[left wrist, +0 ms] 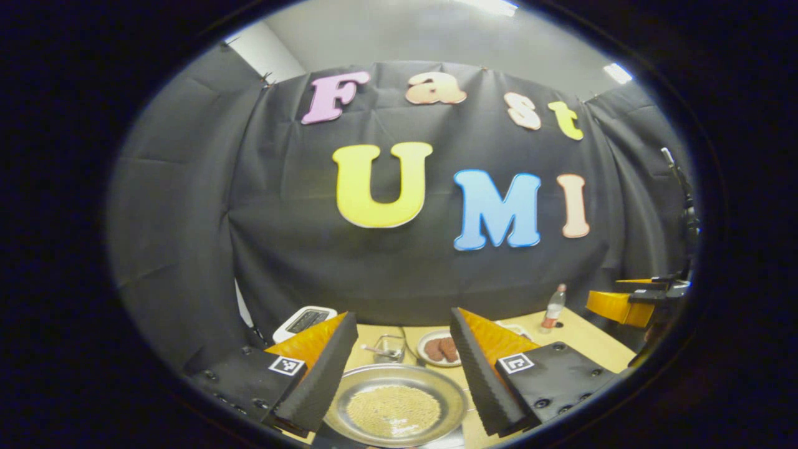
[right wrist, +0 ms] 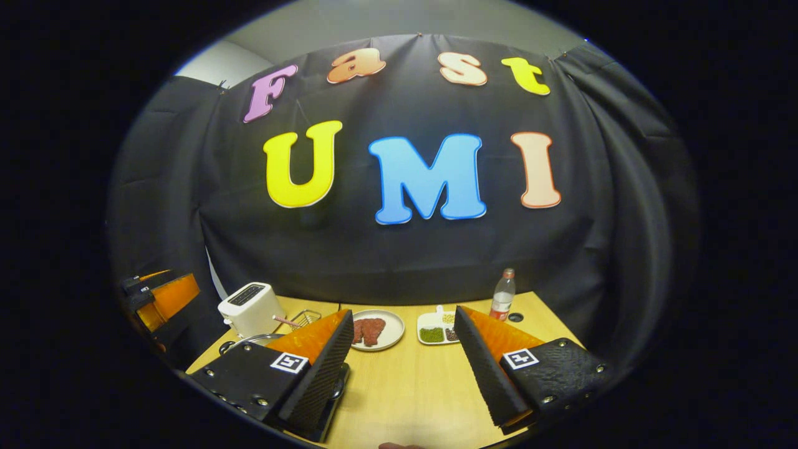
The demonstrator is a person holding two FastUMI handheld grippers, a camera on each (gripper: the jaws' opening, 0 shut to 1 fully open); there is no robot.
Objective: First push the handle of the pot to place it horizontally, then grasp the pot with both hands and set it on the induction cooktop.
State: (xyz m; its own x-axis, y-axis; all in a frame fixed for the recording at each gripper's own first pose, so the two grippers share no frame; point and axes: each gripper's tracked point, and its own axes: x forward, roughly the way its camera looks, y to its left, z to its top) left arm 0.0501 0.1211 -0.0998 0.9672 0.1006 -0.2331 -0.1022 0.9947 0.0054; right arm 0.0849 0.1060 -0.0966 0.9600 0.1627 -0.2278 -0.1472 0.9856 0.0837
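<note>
A shallow metal pot (left wrist: 399,405) holding a layer of pale grains sits on the wooden table, low between the fingers of my left gripper (left wrist: 404,318), which is open and holds nothing. In the right gripper view only a strip of the pot's rim (right wrist: 249,340) shows behind the left finger. My right gripper (right wrist: 404,313) is open over bare tabletop, empty. I cannot make out the pot's handle. A dark flat edge (right wrist: 335,390) lies under the right gripper's left finger; I cannot tell what it is. Each gripper also appears in the other's view, the right gripper (left wrist: 623,307) and the left gripper (right wrist: 163,298).
Along the back of the table stand a white toaster (right wrist: 249,308), a wire rack (right wrist: 305,318), a plate of meat (right wrist: 373,330), a divided dish (right wrist: 436,329) of beans and a small bottle (right wrist: 502,294). The black cloth wall rises right behind them.
</note>
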